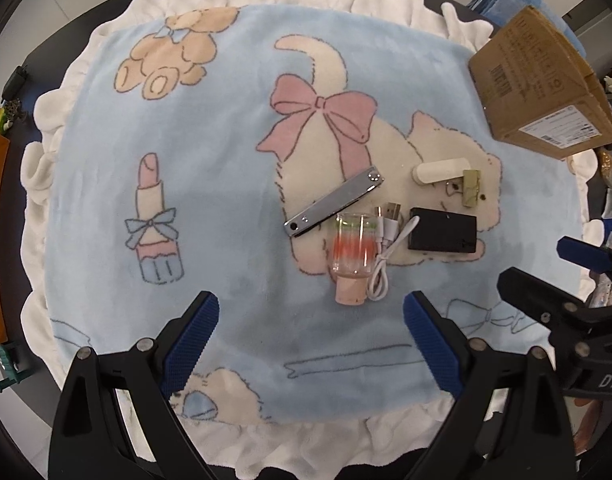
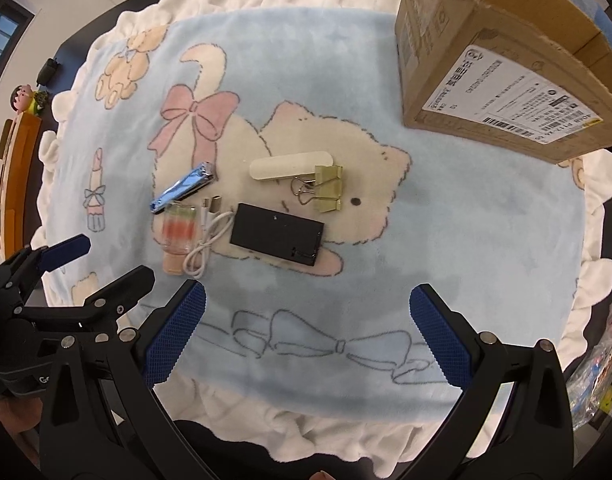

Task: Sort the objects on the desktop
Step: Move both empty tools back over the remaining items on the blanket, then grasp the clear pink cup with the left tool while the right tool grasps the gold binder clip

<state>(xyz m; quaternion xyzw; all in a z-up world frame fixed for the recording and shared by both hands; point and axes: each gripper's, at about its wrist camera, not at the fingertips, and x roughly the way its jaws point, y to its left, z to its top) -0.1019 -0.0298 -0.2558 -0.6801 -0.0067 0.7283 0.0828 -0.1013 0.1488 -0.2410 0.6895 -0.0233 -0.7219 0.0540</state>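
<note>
Chrome nail clipper (image 1: 334, 205) diagonal on blanket (image 1: 225, 140), pivot end near-left; both tools wide, empty.

A dark table (image 1: 57, 46) is lying under a pale blue cartoon-print blanket (image 1: 209, 184) with a white ruffled edge, which is covering most of its top. A cardboard box (image 1: 546, 92) is sitting at the blanket's far right corner, and small figurines (image 2: 27, 98) are standing on the table's left edge.

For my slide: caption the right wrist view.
Open right gripper above a blue cartoon blanket holding a black rectangular box and brass binder clip.
</note>
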